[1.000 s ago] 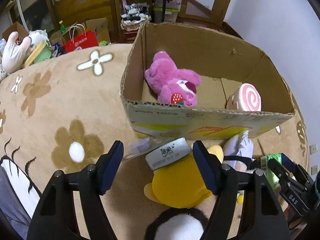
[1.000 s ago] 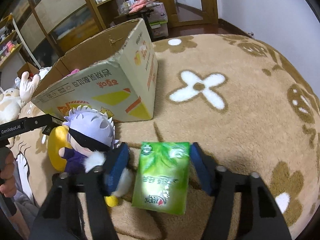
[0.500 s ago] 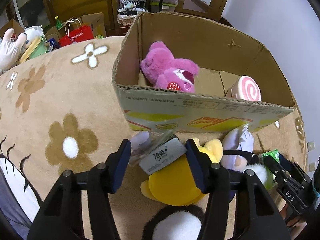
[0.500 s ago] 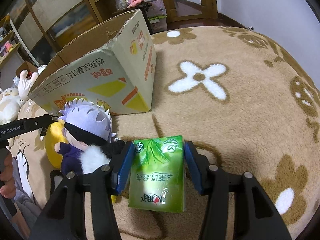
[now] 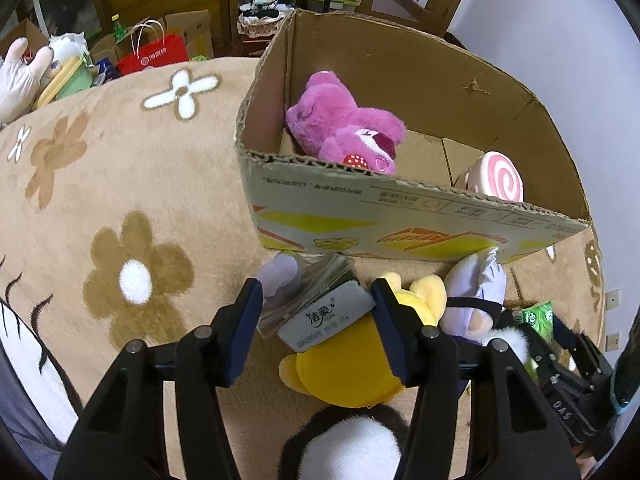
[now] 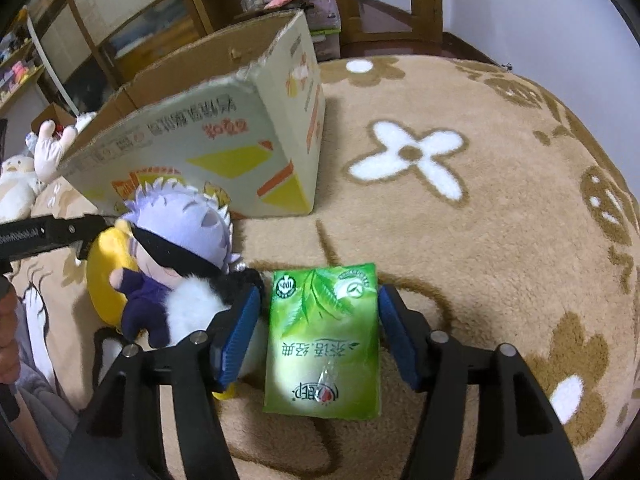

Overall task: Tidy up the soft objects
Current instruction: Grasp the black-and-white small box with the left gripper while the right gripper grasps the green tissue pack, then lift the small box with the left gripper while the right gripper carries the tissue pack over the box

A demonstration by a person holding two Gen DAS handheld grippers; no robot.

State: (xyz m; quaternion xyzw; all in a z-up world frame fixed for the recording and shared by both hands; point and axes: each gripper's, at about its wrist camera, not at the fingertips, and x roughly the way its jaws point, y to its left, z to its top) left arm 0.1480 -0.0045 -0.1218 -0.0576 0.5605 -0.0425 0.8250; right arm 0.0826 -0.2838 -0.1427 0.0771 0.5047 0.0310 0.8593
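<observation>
My left gripper (image 5: 318, 312) is shut on a grey-and-clear tissue pack (image 5: 320, 308), held above a yellow plush (image 5: 352, 360) in front of the cardboard box (image 5: 400, 216). Inside the box lie a pink bear (image 5: 344, 132) and a pink swirl plush (image 5: 496, 176). My right gripper (image 6: 320, 320) is shut on a green tissue pack (image 6: 324, 340) that lies on the carpet. A lavender-haired doll (image 6: 176, 256) with a black blindfold lies left of it, against the yellow plush (image 6: 104, 280); the doll also shows in the left wrist view (image 5: 476, 300).
The box (image 6: 208, 144) stands on a tan flower-pattern carpet (image 6: 480, 240). A black-and-white plush (image 5: 344, 444) lies under my left gripper. A red bag (image 5: 156, 56), cartons and white plush toys (image 5: 24, 76) lie beyond the carpet's far left edge. Wooden furniture stands behind.
Both grippers have closed from wide open onto their tissue packs. The left one has tilted its grey pack and moved closer to the box; the green pack sits squarely between the right fingers.
</observation>
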